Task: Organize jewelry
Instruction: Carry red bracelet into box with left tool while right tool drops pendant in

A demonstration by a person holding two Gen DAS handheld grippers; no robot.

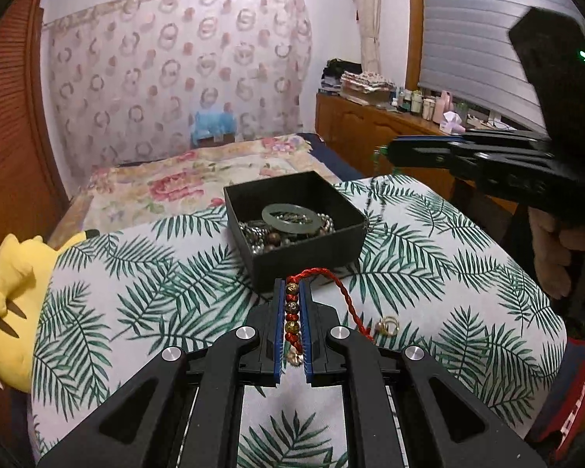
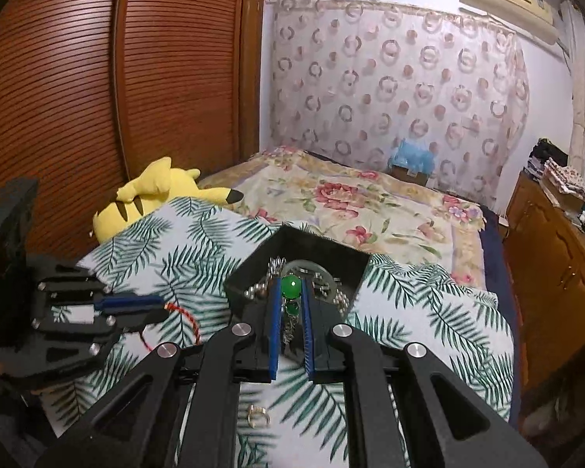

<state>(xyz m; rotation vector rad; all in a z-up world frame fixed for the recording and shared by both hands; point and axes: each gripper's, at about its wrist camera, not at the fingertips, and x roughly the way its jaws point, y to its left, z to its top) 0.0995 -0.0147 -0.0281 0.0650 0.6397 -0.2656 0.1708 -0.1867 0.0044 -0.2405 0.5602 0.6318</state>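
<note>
Broadly, a cushion covered in palm-leaf fabric [image 1: 429,265] is spread beneath both claws, with a floral bedspread [image 1: 214,179] seen beyond it and a yellow plush toy [image 1: 15,284] lying off to the left of the left claw. A black open box [image 1: 304,257] is set on the fabric directly ahead of the left claw's tips and just beyond them; in the right wrist view the same box [image 2: 253,273] is found directly under and ahead of the right claw's tips. Inside the box a pale green bangle [image 1: 290,218] is laid on top of silver chains and dark beads [image 1: 261,238].

The left gripper [image 1: 291,292] is closed on a red braided bracelet [image 1: 291,312] strung with brass-coloured beads; the bracelet is clamped lengthwise between the blue pads [image 1: 280,323], and a loop of its red cord is let fall to the right of the claw onto the fabric. The right gripper [image 2: 291,292] is clamped on a green bead necklace [image 2: 291,286], a round green bead being held at the tips over the near edge of the box, with a smaller green stone and a fine chain hung between the pads behind it.

A small gold ring [image 1: 387,327] is left on the fabric just right of the left claw, near the end of the red cord.
</note>
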